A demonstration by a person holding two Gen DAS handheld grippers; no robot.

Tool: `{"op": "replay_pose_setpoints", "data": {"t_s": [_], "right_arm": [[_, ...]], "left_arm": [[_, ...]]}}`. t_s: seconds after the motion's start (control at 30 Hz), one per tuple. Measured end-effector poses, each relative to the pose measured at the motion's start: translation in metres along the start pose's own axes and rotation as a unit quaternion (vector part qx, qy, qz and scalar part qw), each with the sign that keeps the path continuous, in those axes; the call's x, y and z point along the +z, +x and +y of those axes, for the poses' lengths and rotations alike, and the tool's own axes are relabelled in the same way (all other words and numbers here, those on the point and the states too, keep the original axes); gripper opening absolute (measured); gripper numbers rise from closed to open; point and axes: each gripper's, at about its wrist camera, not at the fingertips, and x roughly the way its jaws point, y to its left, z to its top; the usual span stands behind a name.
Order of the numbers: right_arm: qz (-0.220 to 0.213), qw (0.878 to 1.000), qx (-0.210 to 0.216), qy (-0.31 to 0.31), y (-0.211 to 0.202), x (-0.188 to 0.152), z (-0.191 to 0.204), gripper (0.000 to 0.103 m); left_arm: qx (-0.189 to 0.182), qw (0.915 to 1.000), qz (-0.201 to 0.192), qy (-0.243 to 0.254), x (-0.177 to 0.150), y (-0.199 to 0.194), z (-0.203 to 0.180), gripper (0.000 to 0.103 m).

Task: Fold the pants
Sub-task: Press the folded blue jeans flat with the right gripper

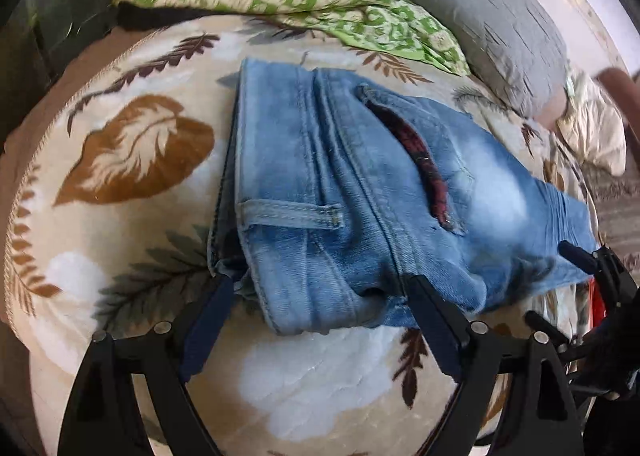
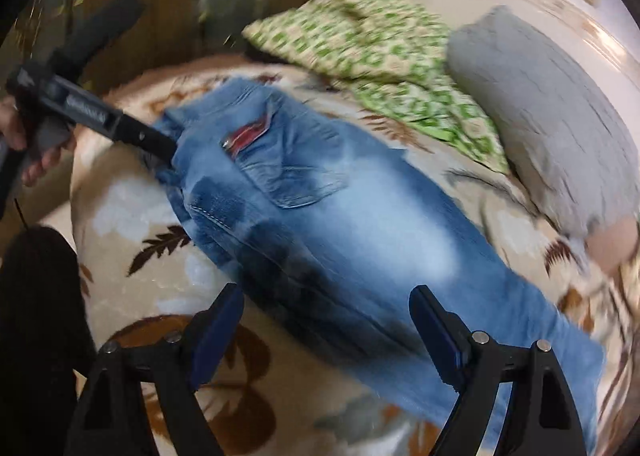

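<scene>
Pants [image 1: 360, 192] — one blue pair on one leaf-print blanket [image 1: 132, 160]; left tool [image 1: 316, 292] and right tool [image 2: 326, 304] both released.

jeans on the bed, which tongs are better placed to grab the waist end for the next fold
Left, probably. The left tongs stand open right at the waistband of the jeans, by the belt loop. The right tongs hang open farther down, over the leg part.

Black tongs [image 1: 316, 288] (blue pads, silver screws)
</scene>
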Motion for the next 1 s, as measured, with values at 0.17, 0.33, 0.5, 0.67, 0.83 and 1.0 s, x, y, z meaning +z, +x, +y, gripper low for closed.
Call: {"op": "replay_pose_setpoints", "data": {"t_s": [0.17,0.33,0.5,0.67,0.83,1.0], "right_arm": [[0.054,0.998,0.014,-0.026,0.036,0.017,0.014,0.03],[0.055,0.998,0.03,-0.016,0.035,0.016,0.016,0.016],[0.058,0.997,0.028,-0.039,0.034,0.008,0.022,0.012],[0.072,0.996,0.015,-0.054,0.048,0.003,0.032,0.012],[0.065,0.997,0.016,-0.045,0.047,0.001,0.03,0.016],[0.028,0.999,-0.041,-0.02,0.023,-0.004,0.018,0.094]], "left_arm": [[-0.028,0.9994,-0.019,0.01,0.003,0.004,0.004,0.069],[-0.045,0.9974,-0.003,0.057,0.008,-0.012,0.012,0.023],[-0.047,0.9919,-0.006,0.118,0.013,-0.032,0.014,0.019],[-0.013,0.9878,0.049,0.147,0.005,0.008,0.017,0.019],[-0.001,0.9901,0.031,0.137,0.001,0.006,0.017,0.027],[0.07,0.985,-0.039,0.153,-0.002,-0.034,0.0,0.102]]}}
